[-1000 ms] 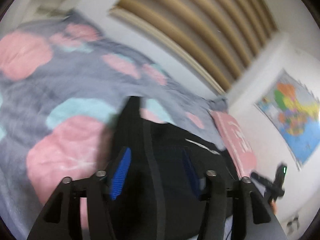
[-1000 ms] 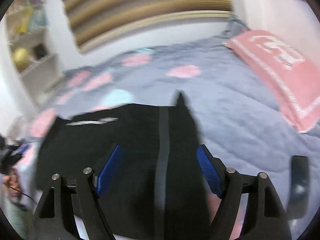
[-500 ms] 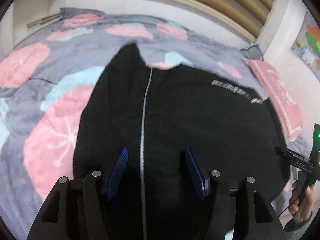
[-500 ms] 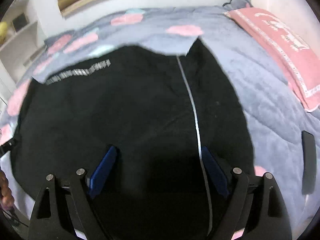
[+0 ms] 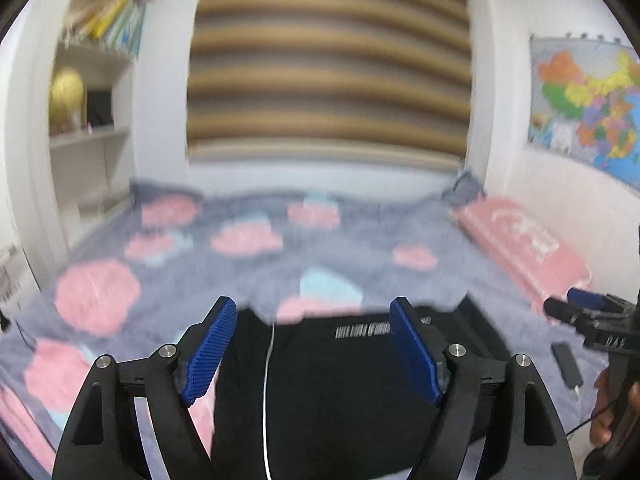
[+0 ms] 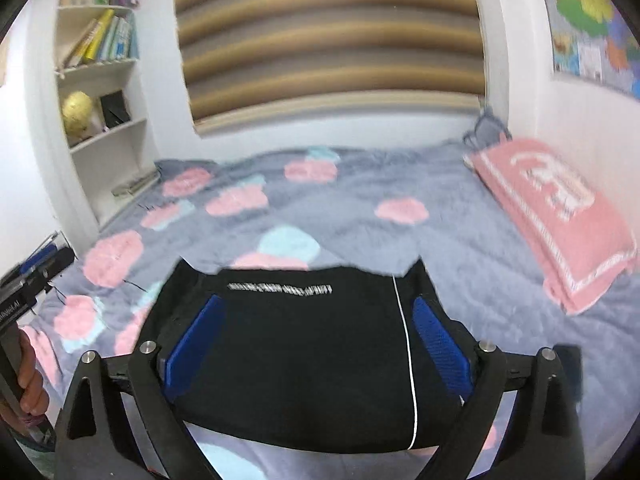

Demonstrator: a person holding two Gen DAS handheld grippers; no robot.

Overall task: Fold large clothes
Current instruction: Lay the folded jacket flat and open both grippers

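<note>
The black garment (image 6: 304,344) lies flat on the bed (image 6: 460,240), at the near edge, with its printed white band (image 6: 280,289) toward the far side. A thin white stripe (image 6: 406,360) runs near to far along its right part; in the left wrist view a second stripe (image 5: 267,392) runs the same way along its left part. The long axis of the visible panel appears to run left to right, across both cameras.

The left hand-held gripper (image 5: 310,346) is set wide, with nothing between its blue pads (image 5: 208,356). The right hand-held gripper (image 6: 316,344) is also wide and holds nothing. Both hang above the near part of the garment, which lies directly ahead of and below each one; contact cannot be confirmed.

The left unit is nearer the left stripe, the right unit nearer the right stripe. The next fold probably requires each one to take its own side edge. A pink pillow (image 6: 556,216) lies at the far right, well apart from the garment.
</note>
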